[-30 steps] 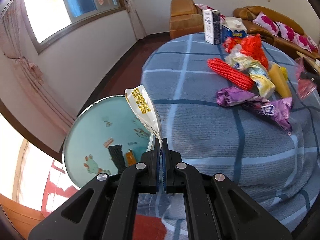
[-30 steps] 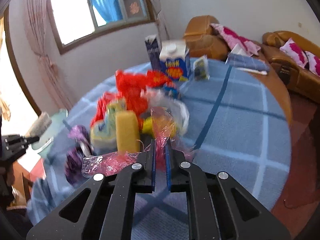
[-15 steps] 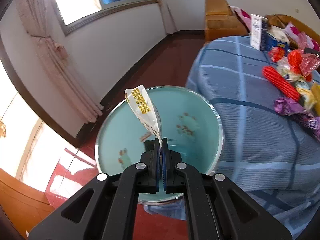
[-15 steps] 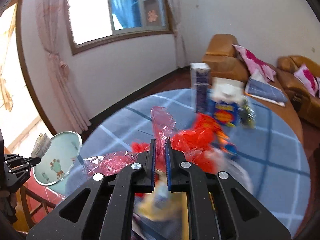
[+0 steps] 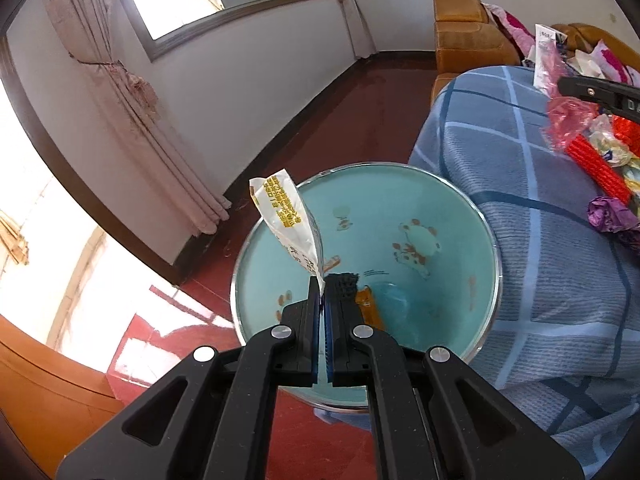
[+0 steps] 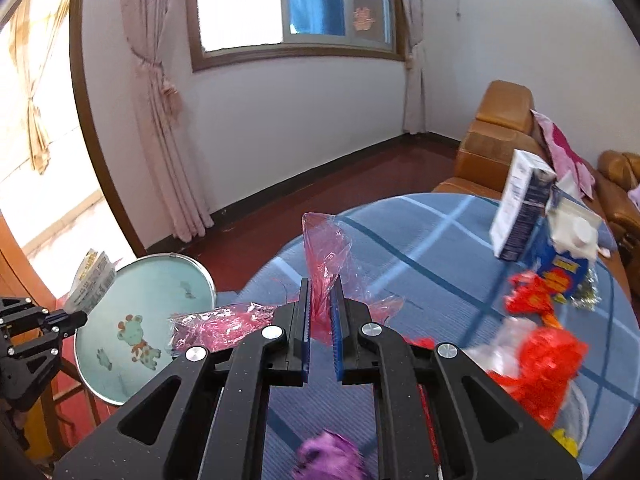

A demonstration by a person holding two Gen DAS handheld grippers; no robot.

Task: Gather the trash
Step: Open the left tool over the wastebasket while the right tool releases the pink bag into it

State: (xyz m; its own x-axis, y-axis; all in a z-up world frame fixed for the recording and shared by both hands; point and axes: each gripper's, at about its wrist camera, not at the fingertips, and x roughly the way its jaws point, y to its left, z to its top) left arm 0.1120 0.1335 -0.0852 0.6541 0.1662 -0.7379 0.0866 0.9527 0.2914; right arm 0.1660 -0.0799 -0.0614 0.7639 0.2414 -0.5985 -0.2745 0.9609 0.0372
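Note:
My left gripper (image 5: 322, 286) is shut on a white wrapper with yellow print (image 5: 286, 216) and holds it above the open teal bin (image 5: 486, 236) with cartoon animals. Some trash lies at the bin's bottom (image 5: 366, 300). My right gripper (image 6: 320, 286) is shut on a pink plastic wrapper (image 6: 326, 252) and holds it above the blue checked tablecloth (image 6: 420, 248), to the right of the bin (image 6: 120, 280). The left gripper also shows at the far left of the right wrist view (image 6: 82, 318).
On the table lie red netting (image 6: 540, 352), a purple wrapper (image 5: 612, 218), a dark carton (image 6: 520, 208) and a blue-and-white milk carton (image 6: 568, 252). Brown sofas (image 5: 464, 28) stand behind. A curtain (image 5: 132, 108) hangs by the wall. The floor is dark red.
My left gripper has moved further over the bin with the white wrapper. My right gripper has swung left toward the bin with the pink wrapper.

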